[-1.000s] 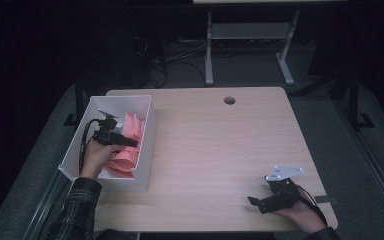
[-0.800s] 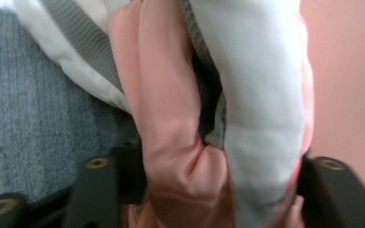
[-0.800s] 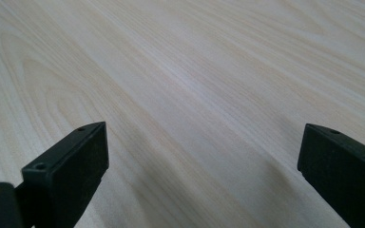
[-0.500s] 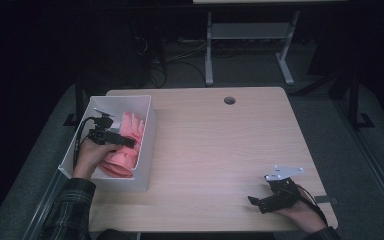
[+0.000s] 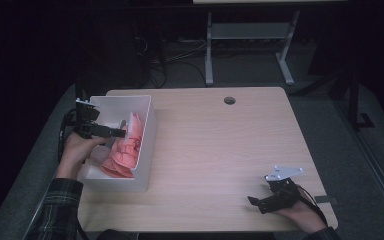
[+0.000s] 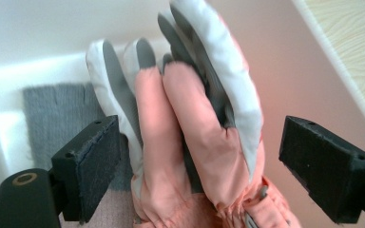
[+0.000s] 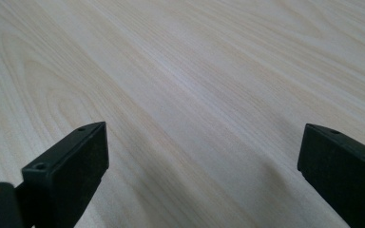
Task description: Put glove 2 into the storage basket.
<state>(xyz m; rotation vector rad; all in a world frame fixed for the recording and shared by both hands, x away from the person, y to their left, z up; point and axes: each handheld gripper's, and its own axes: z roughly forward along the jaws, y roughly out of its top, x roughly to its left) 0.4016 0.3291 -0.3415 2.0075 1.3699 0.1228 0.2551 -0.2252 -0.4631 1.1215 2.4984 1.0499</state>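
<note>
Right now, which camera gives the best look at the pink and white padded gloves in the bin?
The left gripper view: the pink and white padded gloves appear close, grey fingertips visible. The high view shows them small inside the white plastic bin. The right gripper view faces bare wooden tabletop.

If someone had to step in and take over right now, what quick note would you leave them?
Left gripper: over the white bin, jaws open. They have just been opening; the pink glove stands between them, but the pads are off it.
Right gripper: open, nothing in it, low over the bare wooden table at its near right corner.
Things: pink gloves lie in the bin, with a grey knit piece beside them.
Done: this glove looks let go inside the bin.
Left: probably just lifting the left gripper clear.
</note>
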